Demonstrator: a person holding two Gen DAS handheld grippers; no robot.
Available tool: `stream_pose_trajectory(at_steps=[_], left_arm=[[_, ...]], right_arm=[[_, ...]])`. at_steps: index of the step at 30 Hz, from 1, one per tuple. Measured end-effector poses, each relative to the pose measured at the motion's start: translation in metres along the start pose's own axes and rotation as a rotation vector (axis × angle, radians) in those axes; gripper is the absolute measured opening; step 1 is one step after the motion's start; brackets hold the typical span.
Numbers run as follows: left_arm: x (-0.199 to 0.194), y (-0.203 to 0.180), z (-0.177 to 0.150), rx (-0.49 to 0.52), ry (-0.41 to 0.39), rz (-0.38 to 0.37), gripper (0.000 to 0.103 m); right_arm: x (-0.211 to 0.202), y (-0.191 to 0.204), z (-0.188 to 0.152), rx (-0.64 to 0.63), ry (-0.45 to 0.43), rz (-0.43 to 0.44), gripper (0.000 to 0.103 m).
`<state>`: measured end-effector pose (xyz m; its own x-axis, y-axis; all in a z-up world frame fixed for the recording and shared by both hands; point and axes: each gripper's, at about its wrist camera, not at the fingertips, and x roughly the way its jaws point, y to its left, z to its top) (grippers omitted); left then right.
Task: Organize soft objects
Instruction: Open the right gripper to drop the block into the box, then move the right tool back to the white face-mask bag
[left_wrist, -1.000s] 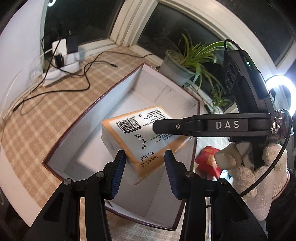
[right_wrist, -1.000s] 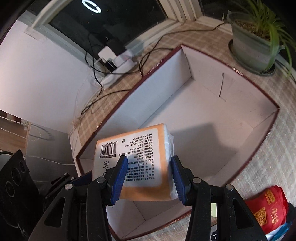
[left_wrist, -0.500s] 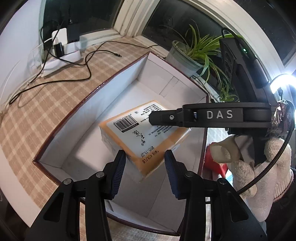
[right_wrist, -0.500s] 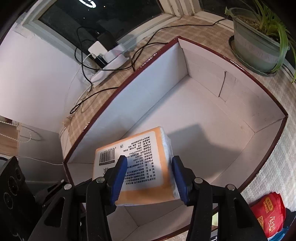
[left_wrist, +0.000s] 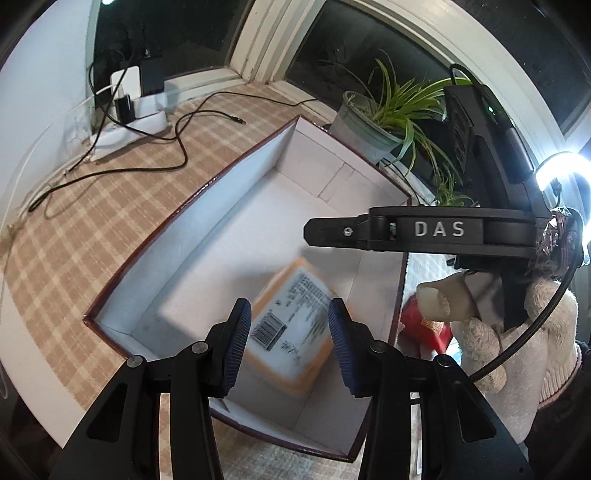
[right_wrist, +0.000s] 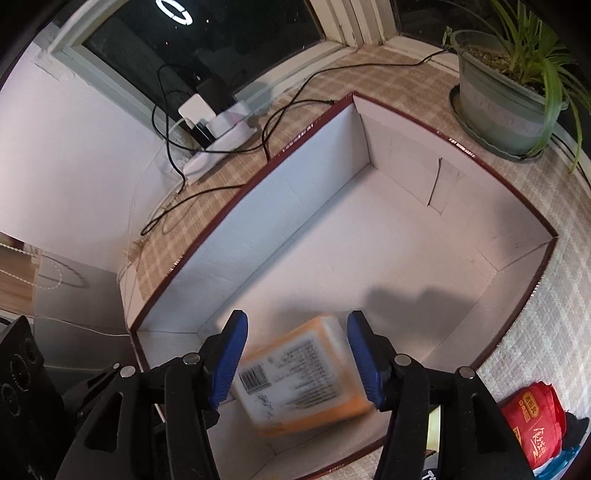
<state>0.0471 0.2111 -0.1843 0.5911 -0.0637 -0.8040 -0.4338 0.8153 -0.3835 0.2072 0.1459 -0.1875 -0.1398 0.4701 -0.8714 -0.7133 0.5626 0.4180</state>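
Observation:
An orange and white tissue pack (right_wrist: 299, 376) with a barcode label is blurred, low inside the white-lined cardboard box (right_wrist: 288, 206), near its front corner. It also shows in the left wrist view (left_wrist: 291, 328), in the box (left_wrist: 229, 206). My right gripper (right_wrist: 297, 360) is open above the pack, its blue pads apart from it. My left gripper (left_wrist: 290, 349) is open and empty over the box's near end. The right gripper's body (left_wrist: 424, 232) crosses the left wrist view.
A red soft pack (right_wrist: 535, 417) lies outside the box at the right, and shows in the left wrist view (left_wrist: 424, 325). A potted plant (right_wrist: 506, 88) stands behind the box. A power strip (left_wrist: 129, 125) with cables sits at the far left on the checked cloth.
The right gripper opened and let go of the tissue pack, which dropped into the box and turned. The left gripper stayed open while its view shifted over the box.

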Motion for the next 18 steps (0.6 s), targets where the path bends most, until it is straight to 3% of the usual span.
stream_pose_trajectory(at_steps=[10, 18], left_arm=[[-0.025, -0.016, -0.002, 0.036, -0.045, -0.041, 0.042], [-0.033, -0.052, -0.017, 0.105, -0.034, -0.128, 0.049]], right_arm=[[-0.055, -0.022, -0.028, 0.028, -0.095, 0.017, 0.053], [-0.124, -0.065, -0.079, 0.061, -0.211, -0.011, 0.055]])
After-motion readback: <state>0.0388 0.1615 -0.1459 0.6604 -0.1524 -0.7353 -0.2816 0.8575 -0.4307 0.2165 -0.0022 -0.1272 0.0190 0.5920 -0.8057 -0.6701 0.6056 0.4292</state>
